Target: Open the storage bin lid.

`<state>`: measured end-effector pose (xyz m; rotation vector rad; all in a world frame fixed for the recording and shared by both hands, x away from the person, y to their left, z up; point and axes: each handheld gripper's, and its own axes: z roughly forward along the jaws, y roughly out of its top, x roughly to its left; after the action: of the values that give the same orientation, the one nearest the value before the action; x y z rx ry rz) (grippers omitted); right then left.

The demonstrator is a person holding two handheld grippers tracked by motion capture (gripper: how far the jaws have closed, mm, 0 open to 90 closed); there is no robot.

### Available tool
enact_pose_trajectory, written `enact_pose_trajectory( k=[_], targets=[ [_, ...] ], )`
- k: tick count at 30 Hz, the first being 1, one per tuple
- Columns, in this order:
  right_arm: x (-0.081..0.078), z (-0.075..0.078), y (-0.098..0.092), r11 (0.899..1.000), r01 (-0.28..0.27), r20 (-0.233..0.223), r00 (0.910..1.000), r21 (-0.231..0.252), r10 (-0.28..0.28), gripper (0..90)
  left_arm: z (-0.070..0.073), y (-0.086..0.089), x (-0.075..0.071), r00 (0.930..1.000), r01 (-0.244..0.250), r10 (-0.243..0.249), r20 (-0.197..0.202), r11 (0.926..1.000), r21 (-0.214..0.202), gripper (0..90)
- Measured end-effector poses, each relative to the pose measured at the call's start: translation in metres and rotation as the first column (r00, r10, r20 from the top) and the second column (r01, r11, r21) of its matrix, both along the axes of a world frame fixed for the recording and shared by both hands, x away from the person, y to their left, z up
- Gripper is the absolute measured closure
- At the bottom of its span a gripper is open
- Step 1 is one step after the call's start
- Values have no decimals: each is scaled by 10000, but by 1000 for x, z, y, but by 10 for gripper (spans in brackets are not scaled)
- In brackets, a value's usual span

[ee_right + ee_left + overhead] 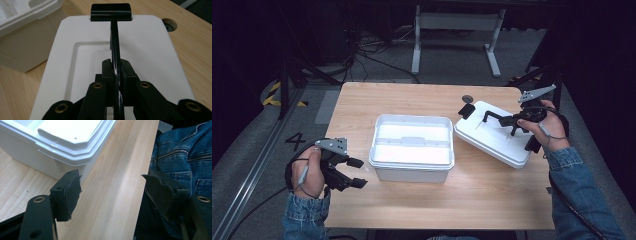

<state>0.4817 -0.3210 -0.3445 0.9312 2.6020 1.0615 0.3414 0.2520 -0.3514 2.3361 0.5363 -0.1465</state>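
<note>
An open white plastic box [377,150] stands in the middle of the wooden table. Its white lid [492,140] lies at an angle just right of the box, low at the tabletop. A thin black handle [114,37] arches over the lid [155,55], running to a black latch [110,11] at its far edge. My right gripper [117,72] is shut on this handle, also seen from above [515,121]. My left gripper [358,173] hovers open near the box's front left corner [62,150], nothing between its fingers [67,192].
A round cable hole [467,98] sits in the table behind the lid. The table's front edge and the person's denim trousers [180,152] are close to the left gripper. Desk legs and cables stand on the floor beyond the table.
</note>
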Motion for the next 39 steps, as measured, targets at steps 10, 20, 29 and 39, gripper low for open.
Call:
enact_pose_trajectory(
  k=[10,20,29,39],
  targets=[
    [0,-28,-2,9998,146,-232,9996,165,-142,843,0,0,0,10000,17,-17,-7,10000,0,288],
    [1,-50,-3,9996,220,-396,9990,149,-214,843,-1,-1,0,10000,28,-28,-30,10000,22,288],
    [2,-64,-5,9994,258,-563,9981,213,-246,843,-1,-1,0,10000,44,-44,-21,10000,7,288],
    [2,-77,-7,9987,337,-804,9963,376,-306,842,-1,-1,0,10000,25,-25,-23,10000,27,288]
  ],
)
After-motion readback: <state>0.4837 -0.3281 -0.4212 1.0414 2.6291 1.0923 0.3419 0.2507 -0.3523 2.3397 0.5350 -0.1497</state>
